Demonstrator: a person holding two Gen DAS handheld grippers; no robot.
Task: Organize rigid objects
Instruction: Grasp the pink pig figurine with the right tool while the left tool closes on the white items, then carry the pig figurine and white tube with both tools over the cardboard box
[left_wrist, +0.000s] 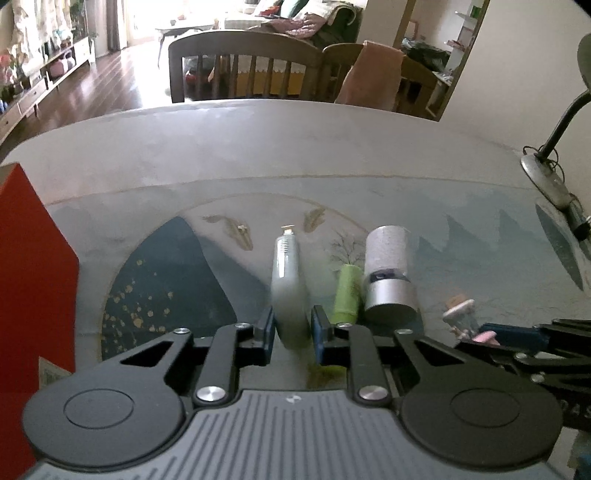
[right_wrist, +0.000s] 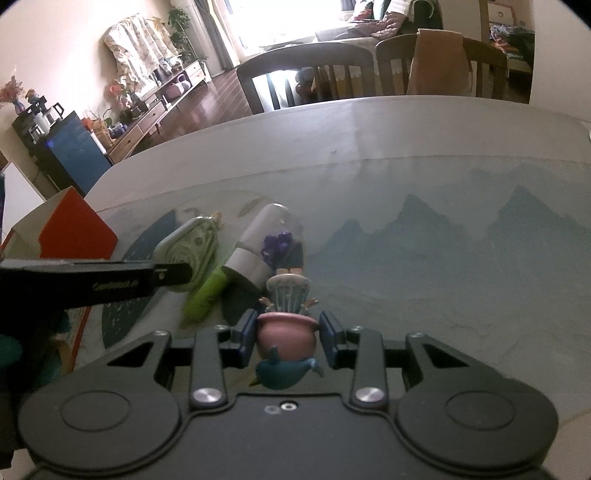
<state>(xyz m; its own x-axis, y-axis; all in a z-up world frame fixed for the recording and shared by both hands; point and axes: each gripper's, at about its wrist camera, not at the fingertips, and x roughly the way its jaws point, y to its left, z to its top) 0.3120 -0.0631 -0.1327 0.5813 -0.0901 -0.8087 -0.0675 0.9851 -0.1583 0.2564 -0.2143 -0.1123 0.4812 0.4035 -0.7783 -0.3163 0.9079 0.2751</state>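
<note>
Up close in the left wrist view, the left gripper (left_wrist: 291, 328) is clamped on a pale grey-green correction tape dispenser (left_wrist: 287, 273) that lies on the table mat (left_wrist: 461, 251); a green tube (left_wrist: 347, 291) and a silver-and-white cylinder (left_wrist: 388, 273) lie just to its right, a red box (left_wrist: 33, 288) at the far left

Over in the right wrist view, the right gripper (right_wrist: 289, 339) is closed on a small figurine (right_wrist: 286, 332) – pink pot, blue bird below – held near the cylinder (right_wrist: 258, 243) and tube (right_wrist: 205, 295)

Both wrist cameras close, angled down, sharing green tube (left_wrist: 347, 295)
</note>
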